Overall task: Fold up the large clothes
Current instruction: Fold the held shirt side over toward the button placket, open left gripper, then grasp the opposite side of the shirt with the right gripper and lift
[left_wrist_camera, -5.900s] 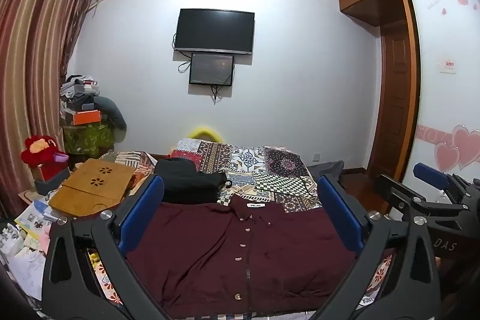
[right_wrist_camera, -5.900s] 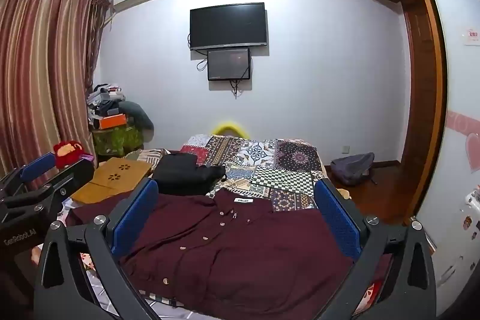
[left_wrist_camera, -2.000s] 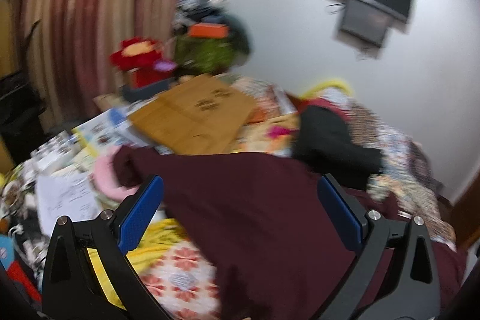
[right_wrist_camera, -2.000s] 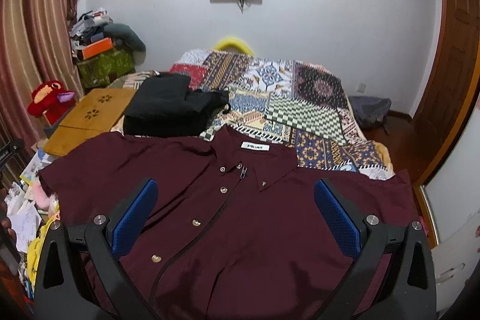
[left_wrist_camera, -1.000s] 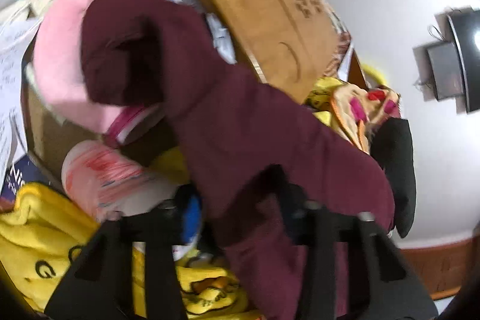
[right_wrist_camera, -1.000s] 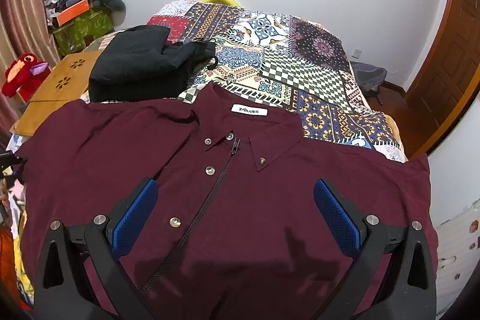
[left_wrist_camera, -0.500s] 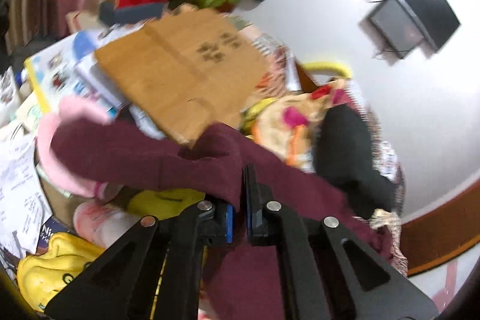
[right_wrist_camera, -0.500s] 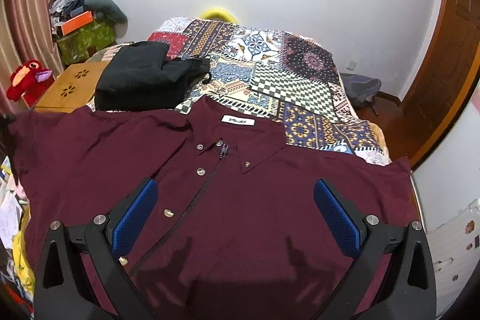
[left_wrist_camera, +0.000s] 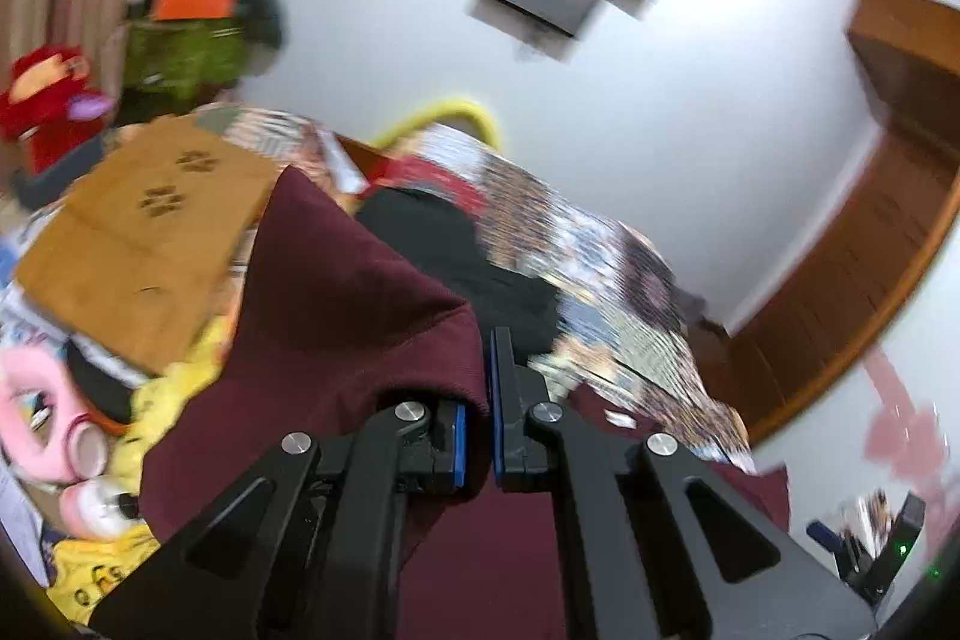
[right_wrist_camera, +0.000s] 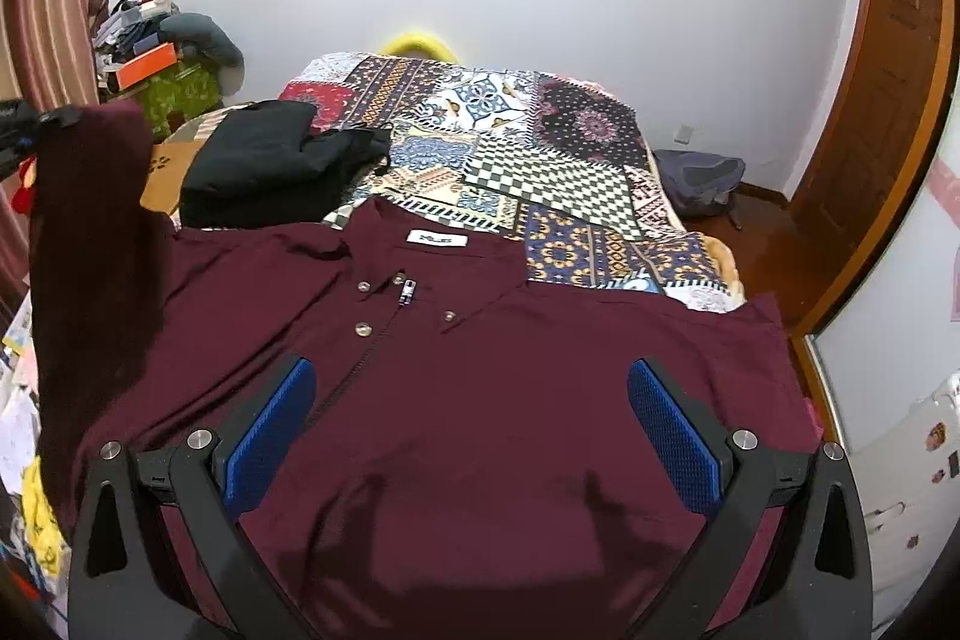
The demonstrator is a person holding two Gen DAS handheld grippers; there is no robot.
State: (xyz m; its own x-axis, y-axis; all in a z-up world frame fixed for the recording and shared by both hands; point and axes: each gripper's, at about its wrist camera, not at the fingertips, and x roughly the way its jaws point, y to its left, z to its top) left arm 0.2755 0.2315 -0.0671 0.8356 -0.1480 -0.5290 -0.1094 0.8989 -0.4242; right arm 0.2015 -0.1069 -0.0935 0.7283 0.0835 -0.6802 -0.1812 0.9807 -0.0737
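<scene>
bed [right_wrist_camera: 576, 172]: patchwork quilt, maroon shirt [right_wrist_camera: 480, 400] spread flat across near end, front up
shirt feel: looks light, soft, floppy; likely drapes and slides, best held at sleeve ends, hem or shoulders
sleeve [right_wrist_camera: 90, 220]: lifted up at the shirt's left side
left gripper [left_wrist_camera: 477, 400]: clamped tight on the sleeve cuff
right gripper [right_wrist_camera: 468, 430]: jaws wide apart above shirt chest, holding nothing
neck label [right_wrist_camera: 436, 239]: white tag, print too small to read

Patchwork bed [right_wrist_camera: 540, 148] carries maroon shirt [right_wrist_camera: 480, 370] and, seemingly, black clothing [right_wrist_camera: 270, 160].
</scene>
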